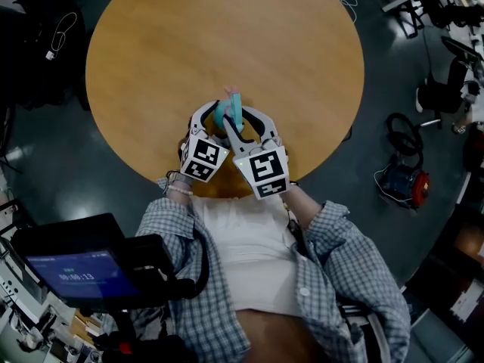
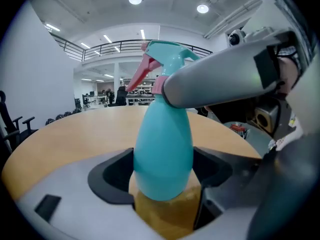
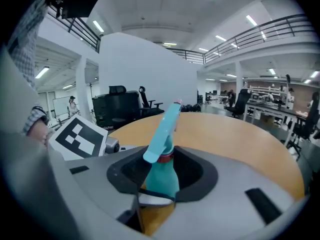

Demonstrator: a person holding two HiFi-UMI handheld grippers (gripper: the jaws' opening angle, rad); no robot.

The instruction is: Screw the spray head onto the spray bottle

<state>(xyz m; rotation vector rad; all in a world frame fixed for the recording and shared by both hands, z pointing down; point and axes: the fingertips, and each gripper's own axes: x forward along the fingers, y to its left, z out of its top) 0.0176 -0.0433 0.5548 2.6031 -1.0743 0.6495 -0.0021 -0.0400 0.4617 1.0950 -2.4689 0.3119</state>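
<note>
Over the near edge of the round wooden tabletop, both grippers are on the teal spray bottle, which stands upright between them. The left gripper has its jaws clamped wide on the fat lower body. The right gripper has its jaws closed on the spray head, down at its pink collar.

A blue-and-white checked shirt with long sleeves is worn open over a white T-shirt; the left gripper and right gripper are shelled in pale grey, lined with black, and each is topped by a cube printed with black-and-white squares.
</note>
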